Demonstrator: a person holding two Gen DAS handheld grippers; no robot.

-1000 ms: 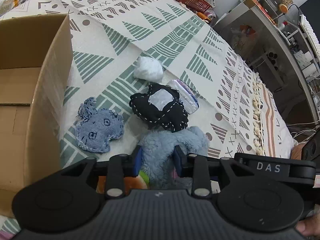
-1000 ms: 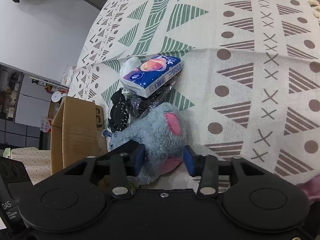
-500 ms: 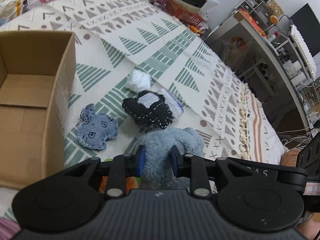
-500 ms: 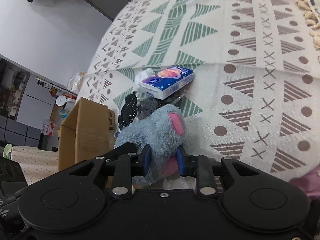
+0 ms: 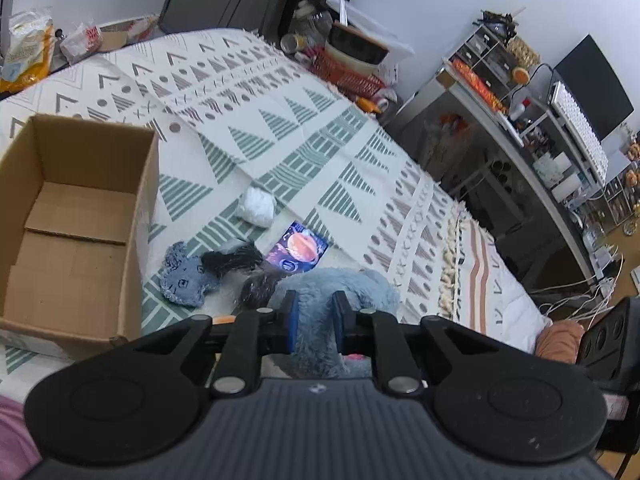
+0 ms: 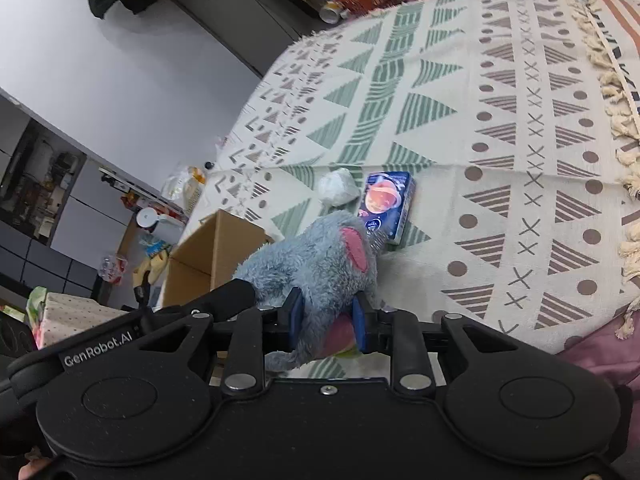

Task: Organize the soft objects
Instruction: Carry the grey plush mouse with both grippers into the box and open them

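A fluffy blue-grey plush toy with a pink ear hangs above the patterned cloth, held from both sides. My left gripper is shut on its fur. My right gripper is shut on its other end. An open, empty cardboard box stands at the left in the left wrist view; the same box shows behind the plush in the right wrist view. Below the plush lie a small denim toy, a black stitched soft toy, a tissue pack and a white wad.
The patterned cloth covers the table; its tasselled edge runs along the right. A red basket and clutter sit at the far end. A desk with shelves and a monitor stands beyond the table.
Both grippers have risen with the plush toy, lifting it off the cloth. The black toy and the tissue pack now lie uncovered beneath, and the box interior has come into view.
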